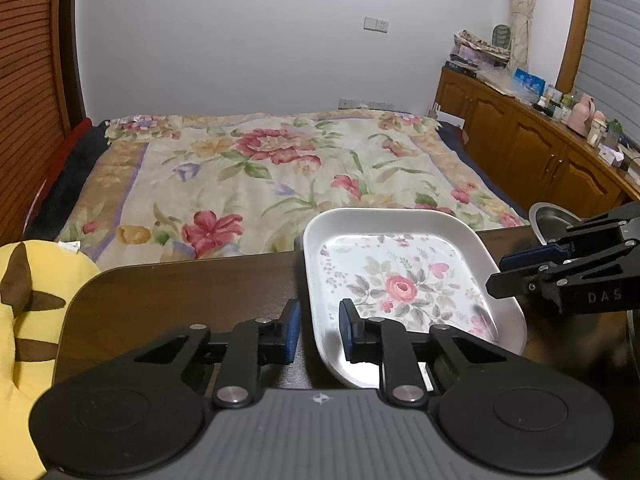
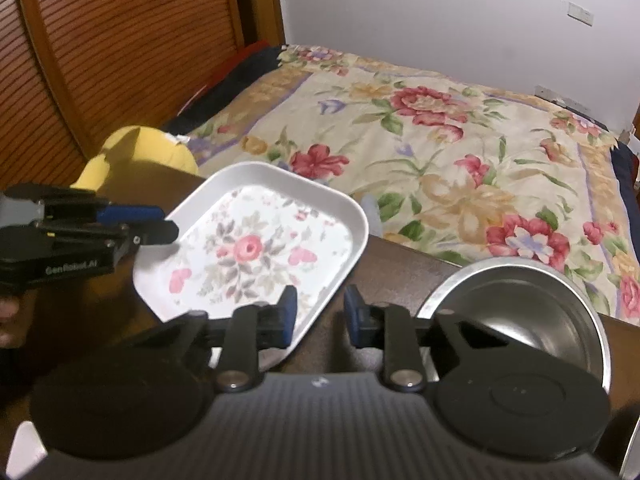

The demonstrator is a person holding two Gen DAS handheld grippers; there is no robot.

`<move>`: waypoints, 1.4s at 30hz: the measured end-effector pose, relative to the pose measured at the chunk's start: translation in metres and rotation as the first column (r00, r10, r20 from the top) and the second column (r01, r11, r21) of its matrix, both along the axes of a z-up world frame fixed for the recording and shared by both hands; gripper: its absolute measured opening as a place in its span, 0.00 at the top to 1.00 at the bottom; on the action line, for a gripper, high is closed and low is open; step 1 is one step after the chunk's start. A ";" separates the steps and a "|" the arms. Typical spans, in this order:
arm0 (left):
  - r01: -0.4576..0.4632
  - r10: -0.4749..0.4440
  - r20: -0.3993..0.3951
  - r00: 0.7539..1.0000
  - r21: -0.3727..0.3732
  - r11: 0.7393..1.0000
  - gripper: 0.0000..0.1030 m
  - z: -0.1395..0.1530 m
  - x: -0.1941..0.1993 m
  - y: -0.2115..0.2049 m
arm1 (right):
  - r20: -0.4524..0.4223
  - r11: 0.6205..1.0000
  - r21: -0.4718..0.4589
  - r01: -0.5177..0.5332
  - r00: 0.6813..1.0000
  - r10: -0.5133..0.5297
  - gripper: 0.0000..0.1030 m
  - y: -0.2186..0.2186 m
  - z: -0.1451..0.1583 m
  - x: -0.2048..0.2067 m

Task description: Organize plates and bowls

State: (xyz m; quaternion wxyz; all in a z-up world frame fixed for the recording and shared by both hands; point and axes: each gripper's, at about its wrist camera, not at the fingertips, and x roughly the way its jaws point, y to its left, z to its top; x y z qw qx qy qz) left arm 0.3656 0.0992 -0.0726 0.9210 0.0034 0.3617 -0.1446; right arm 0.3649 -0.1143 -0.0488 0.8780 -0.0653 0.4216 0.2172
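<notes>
Plate (image 1: 400, 280) rim sits between your left gripper (image 1: 320, 336) and right gripper (image 2: 320, 314) fingers, both narrowed, grip uncertain

A white rectangular plate (image 1: 404, 280) with a pink floral print lies flat at centre right of the left wrist view. A shiny metal bowl (image 2: 520, 308) stands upright at lower right of the right wrist view, just beside it.

A floral bedspread (image 1: 256, 184) lies beyond the dark table (image 1: 180, 300), beside a yellow plush (image 1: 24, 320).
</notes>
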 end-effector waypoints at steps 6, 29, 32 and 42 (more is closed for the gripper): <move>-0.002 0.002 -0.011 1.000 0.004 1.000 0.85 -0.002 0.003 -0.001 | -0.027 1.000 -0.002 -0.004 1.000 0.004 0.75 -0.002 -0.003 0.007; -0.032 0.028 -0.064 0.998 -0.069 0.997 0.94 -0.005 -0.001 0.011 | -0.087 0.999 0.009 -0.049 0.995 0.050 0.83 0.002 -0.009 0.009; -0.031 0.026 -0.062 0.998 -0.084 0.996 0.94 0.000 -0.007 0.015 | -0.094 0.998 0.039 -0.042 0.995 0.046 0.83 0.000 -0.007 0.007; -0.029 0.028 -0.011 1.000 -0.103 0.994 0.93 0.023 -0.039 0.030 | -0.035 0.996 0.069 -0.047 0.998 0.050 0.84 0.008 0.022 -0.023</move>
